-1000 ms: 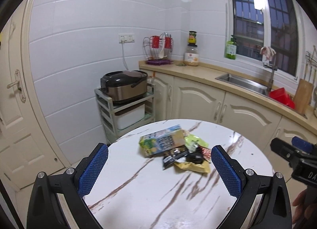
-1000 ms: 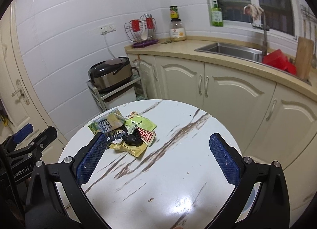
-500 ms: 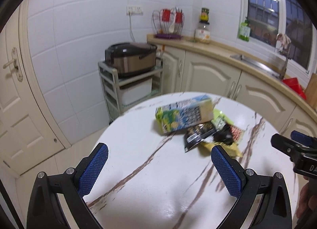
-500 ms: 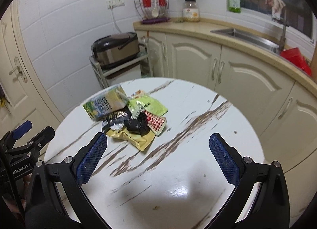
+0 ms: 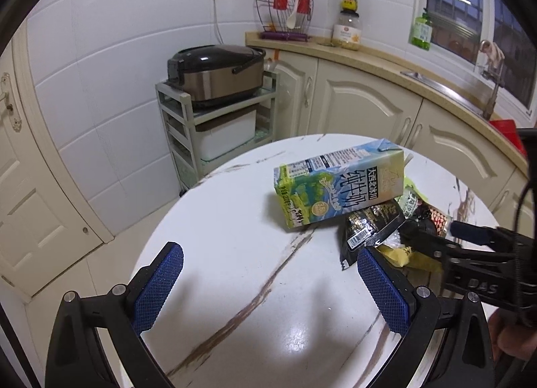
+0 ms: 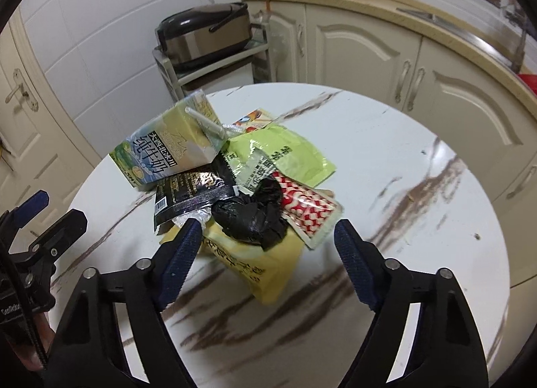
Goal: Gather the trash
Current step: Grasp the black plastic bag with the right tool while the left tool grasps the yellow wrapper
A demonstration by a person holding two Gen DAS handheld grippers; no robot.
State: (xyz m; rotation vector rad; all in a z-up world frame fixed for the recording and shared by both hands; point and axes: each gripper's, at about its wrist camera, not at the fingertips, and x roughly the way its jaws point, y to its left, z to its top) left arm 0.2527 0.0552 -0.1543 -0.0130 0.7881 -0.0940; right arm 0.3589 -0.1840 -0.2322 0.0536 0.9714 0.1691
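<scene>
- A heap of trash sits on the round white marble-veined tabletop (image 6: 386, 153), toward the side nearest the rice cooker (image 5: 214, 72) on its grey shelf rack (image 5: 181, 140).
- The milk carton (image 5: 339, 186) lies on its side at the edge of the heap, one end propped up on the wrappers, a straw (image 6: 206, 124) sticking from its top.
- Just beside the carton lies a black foil wrapper (image 6: 191, 198) with a barcode; a crumpled black plastic bag (image 6: 255, 217) rests on a yellow packet (image 6: 265, 264), with a red-and-white checked sachet (image 6: 308, 207) and a light green packet (image 6: 292, 156) alongside.
- The right gripper (image 6: 265, 237) hangs over the heap; its fingers (image 6: 352, 260) have just been closing in but are spread apart, with the black bag and yellow packet between them and nothing pinched.
- The left gripper (image 5: 268, 274) hovers over bare tabletop, fingers (image 5: 157, 284) spread wide and empty, short of the carton.
- In the left view the right gripper's black frame reaches in from the right, above the wrappers.
</scene>
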